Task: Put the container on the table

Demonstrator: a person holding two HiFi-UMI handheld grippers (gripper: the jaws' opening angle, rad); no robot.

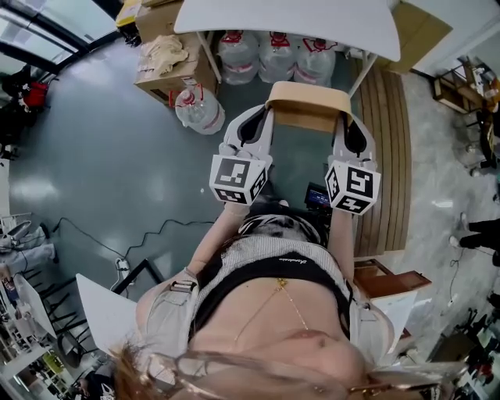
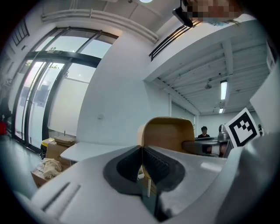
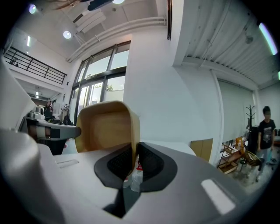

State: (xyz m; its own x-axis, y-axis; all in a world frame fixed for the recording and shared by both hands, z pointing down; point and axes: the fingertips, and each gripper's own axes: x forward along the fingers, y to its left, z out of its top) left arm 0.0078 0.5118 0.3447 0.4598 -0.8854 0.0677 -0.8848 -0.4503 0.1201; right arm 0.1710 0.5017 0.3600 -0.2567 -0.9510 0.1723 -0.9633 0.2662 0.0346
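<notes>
A light wooden container (image 1: 308, 105) with rounded corners hangs in the air between my two grippers, just short of the white table (image 1: 289, 23). My left gripper (image 1: 264, 119) is shut on its left wall and my right gripper (image 1: 348, 123) on its right wall. In the left gripper view the left gripper (image 2: 141, 151) pinches the thin wall of the container (image 2: 168, 133), with the table (image 2: 87, 151) behind. The right gripper view has the right gripper (image 3: 134, 153) clamped on the edge of the container (image 3: 105, 127).
Several big water jugs (image 1: 269, 55) stand under the table and one more (image 1: 197, 108) on the floor to the left. A cardboard box (image 1: 160, 47) sits beside them. A slatted wooden platform (image 1: 387, 156) runs along the right. A person (image 3: 266, 131) stands far right.
</notes>
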